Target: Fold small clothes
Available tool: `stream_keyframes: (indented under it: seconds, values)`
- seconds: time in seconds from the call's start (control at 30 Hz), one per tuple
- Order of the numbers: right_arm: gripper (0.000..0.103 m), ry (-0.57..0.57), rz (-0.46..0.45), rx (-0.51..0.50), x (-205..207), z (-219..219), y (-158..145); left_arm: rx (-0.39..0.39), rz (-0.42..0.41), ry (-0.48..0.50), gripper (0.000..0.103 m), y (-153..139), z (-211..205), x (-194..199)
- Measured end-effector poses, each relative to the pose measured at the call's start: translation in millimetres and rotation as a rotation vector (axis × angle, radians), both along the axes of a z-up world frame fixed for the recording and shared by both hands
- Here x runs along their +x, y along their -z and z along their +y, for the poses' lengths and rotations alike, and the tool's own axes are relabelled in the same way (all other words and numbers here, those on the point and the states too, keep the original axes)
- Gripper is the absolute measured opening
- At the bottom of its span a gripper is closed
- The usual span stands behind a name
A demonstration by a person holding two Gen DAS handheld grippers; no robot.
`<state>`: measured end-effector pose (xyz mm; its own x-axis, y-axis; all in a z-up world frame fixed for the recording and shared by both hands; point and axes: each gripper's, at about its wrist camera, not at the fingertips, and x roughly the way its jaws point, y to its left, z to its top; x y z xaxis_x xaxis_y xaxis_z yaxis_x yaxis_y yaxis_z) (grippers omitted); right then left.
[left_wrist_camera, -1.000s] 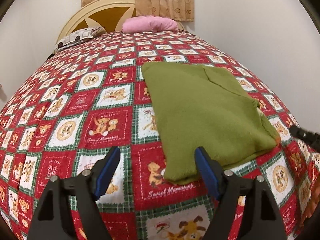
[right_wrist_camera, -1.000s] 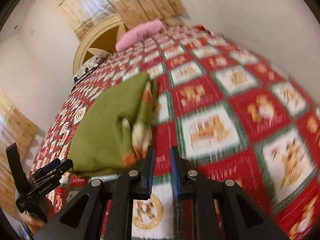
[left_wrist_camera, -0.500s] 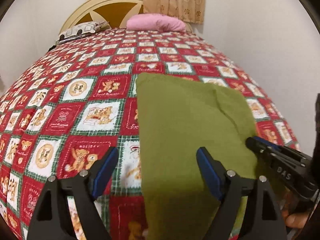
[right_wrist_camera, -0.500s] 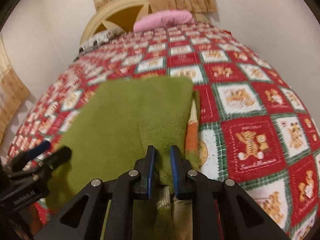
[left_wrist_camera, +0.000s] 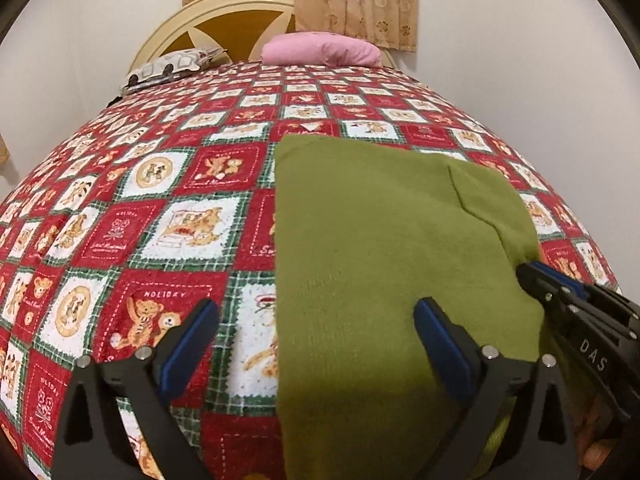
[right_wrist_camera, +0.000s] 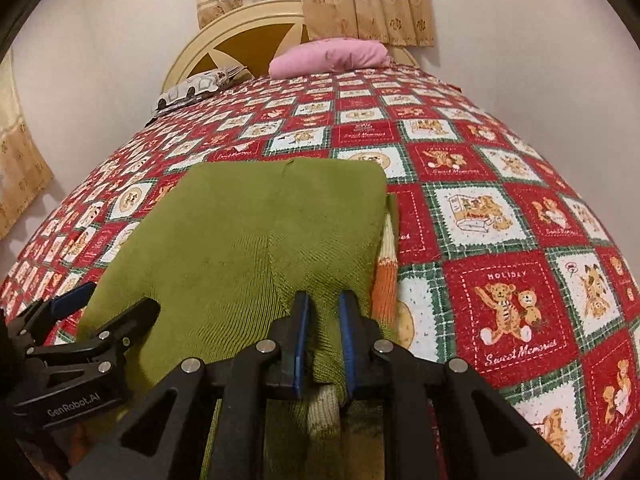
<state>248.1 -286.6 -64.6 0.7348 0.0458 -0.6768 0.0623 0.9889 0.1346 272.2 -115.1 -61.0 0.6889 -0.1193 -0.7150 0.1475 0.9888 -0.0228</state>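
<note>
Right gripper pinches the green garment while the left gripper, jaws just opened wide, must next seize the near edge for a fold

A home bedroom: quilted bed, headboard, pillow, curtains.

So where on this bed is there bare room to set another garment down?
The quilt lies bare left of the green garment, and again between it and the pink pillow. In the right wrist view it is also bare to the garment's right. The near edge is crowded: both hand-held grippers meet the garment there.
</note>
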Motion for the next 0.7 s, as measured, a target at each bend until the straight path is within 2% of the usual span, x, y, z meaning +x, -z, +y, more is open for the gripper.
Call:
stream_keyframes:
  seconds: [0.1,0.2,0.37,0.53,0.7]
  values:
    - [0.015,0.000,-0.002,-0.009,0,1,-1,-0.022,0.010,-0.007,0.103,2,4,1]
    - [0.016,0.012,0.026,-0.006,0,1,-6,-0.009,0.010,-0.006,0.103,0,5,0]
    - [0.020,0.100,-0.062,0.149,-45,-10,-25,0.003,0.003,0.021,0.103,-6,8,-13]
    - [0.023,0.180,-0.053,0.151,-78,-22,-16,0.007,-0.007,0.034,0.102,-10,9,-28]
    - [0.023,0.227,-0.036,0.261,-97,-38,-2,-0.009,0.013,0.057,0.098,-13,9,-40]
